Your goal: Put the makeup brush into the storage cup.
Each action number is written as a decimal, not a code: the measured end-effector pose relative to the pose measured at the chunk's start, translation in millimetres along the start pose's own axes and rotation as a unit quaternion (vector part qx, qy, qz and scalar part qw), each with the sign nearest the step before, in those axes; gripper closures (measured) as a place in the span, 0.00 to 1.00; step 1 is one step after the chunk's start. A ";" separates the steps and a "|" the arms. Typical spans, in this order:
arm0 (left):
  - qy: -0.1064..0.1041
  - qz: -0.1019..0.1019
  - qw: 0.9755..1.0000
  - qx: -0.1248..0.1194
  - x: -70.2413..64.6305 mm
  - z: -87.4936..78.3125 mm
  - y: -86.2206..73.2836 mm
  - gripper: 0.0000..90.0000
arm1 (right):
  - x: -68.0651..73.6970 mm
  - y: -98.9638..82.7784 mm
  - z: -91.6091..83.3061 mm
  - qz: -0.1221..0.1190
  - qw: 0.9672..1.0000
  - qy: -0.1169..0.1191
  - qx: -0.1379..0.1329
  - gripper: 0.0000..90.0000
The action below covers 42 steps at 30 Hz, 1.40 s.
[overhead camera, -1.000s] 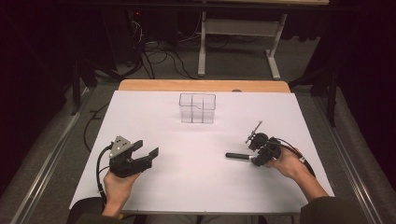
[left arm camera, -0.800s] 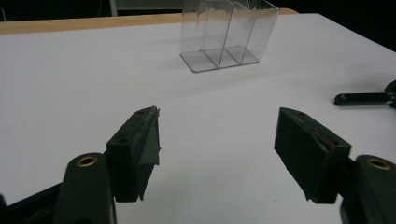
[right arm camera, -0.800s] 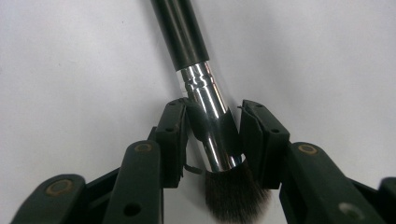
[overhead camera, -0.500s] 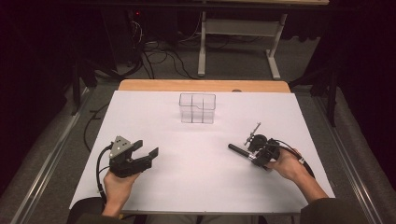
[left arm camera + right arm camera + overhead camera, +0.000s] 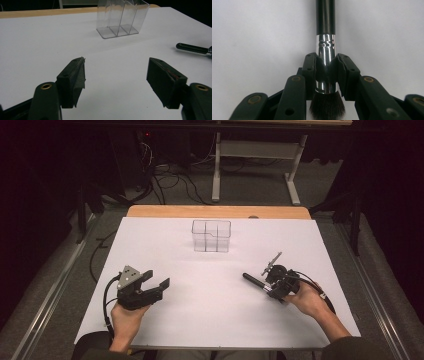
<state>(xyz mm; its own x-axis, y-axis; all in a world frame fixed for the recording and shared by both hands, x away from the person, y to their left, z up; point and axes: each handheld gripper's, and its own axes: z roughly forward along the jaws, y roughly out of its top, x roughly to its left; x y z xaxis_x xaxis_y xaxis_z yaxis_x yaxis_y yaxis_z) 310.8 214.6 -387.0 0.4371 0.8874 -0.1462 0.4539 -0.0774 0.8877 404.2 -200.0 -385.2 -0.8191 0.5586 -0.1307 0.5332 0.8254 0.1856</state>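
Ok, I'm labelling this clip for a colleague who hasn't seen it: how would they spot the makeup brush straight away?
Start at the white table and go to its right side, nearer the person than the clear divided box. There the right tool is shut on the makeup brush at its shiny silver collar. It is the one slim thing here, with a black handle and dark bristles.

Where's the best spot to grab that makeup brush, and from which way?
Probably the shiny metal collar of the brush, between bristles and black handle: it is hard, round and narrow, so pads seat on both sides. Come from the bristle end, along the brush, as the right tool does now, clamped there with the handle pointing away.
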 end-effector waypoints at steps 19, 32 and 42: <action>0.005 0.003 1.000 0.000 -1.1 -0.1 0.2 0.34 | 18.3 9.1 -17.7 0.009 0.997 0.022 -0.067 0.80; -0.001 -0.005 1.000 -0.001 -0.8 -0.8 0.6 0.34 | 35.0 17.7 -27.5 0.016 0.994 0.034 -0.102 0.80; -0.003 -0.007 1.000 -0.001 -0.9 -1.1 0.7 0.34 | 45.8 14.4 -34.1 0.021 0.987 0.055 -0.147 0.80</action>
<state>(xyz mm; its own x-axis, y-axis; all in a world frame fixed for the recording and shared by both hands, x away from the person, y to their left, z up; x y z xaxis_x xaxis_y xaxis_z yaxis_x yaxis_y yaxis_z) 309.9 214.3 -385.8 0.4360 0.8853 -0.1615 0.4578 -0.0637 0.8868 367.1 -165.3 -355.3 -0.8240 0.5664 -0.0140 0.4961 0.7333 0.4648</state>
